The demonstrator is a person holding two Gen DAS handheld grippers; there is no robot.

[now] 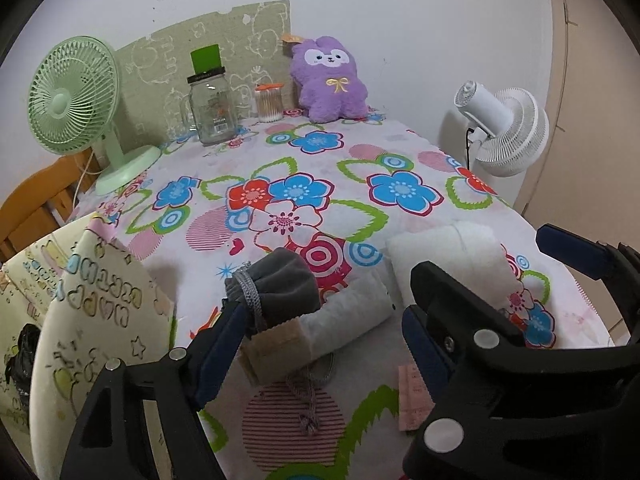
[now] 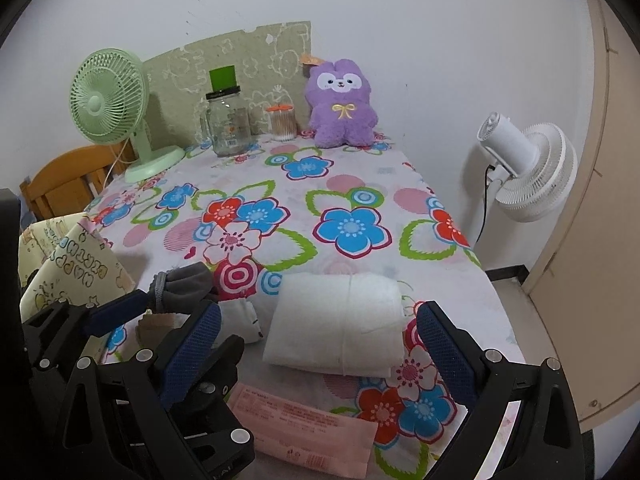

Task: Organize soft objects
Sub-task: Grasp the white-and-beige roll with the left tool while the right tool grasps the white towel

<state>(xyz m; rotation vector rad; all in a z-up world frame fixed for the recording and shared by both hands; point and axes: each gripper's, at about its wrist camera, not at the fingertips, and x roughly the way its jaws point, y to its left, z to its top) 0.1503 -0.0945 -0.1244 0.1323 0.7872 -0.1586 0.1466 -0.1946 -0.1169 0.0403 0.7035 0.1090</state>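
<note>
Nearest of all, the left gripper (image 1: 320, 312) has its blue-padded jaws spread wide around a grey drawstring pouch (image 1: 280, 288); the left pad looks to touch the pouch's cord-tied neck, the right pad stands clear of it, and a tan card tag (image 1: 276, 354) hangs at the pouch's near side with the grey cord trailing onto the flowered tablecloth (image 1: 320, 184). At the far left edge a cream printed bag (image 1: 92, 320) stands against the table, with a wooden chair (image 1: 36, 204) behind it. Just right of the pouch lies a small white rolled cloth (image 1: 352, 312), touching it, and further right a folded white cloth pad (image 2: 340, 320) rests flat on the tablecloth. The right gripper (image 2: 320, 344) has its jaws wide to either side of this pad, neither pad pressing on it. A pink paper slip (image 2: 308, 428) lies flat near the table's front edge, below the pad. Along the back, from left to right, stand a green desk fan (image 2: 110, 108), a glass jar (image 2: 228, 124) with a black lid, a small container of cotton swabs (image 2: 283, 124), and a purple plush toy (image 2: 342, 108) upright against the wall. Off the table's right side, a white fan (image 2: 528, 172) stands on its own.
</note>
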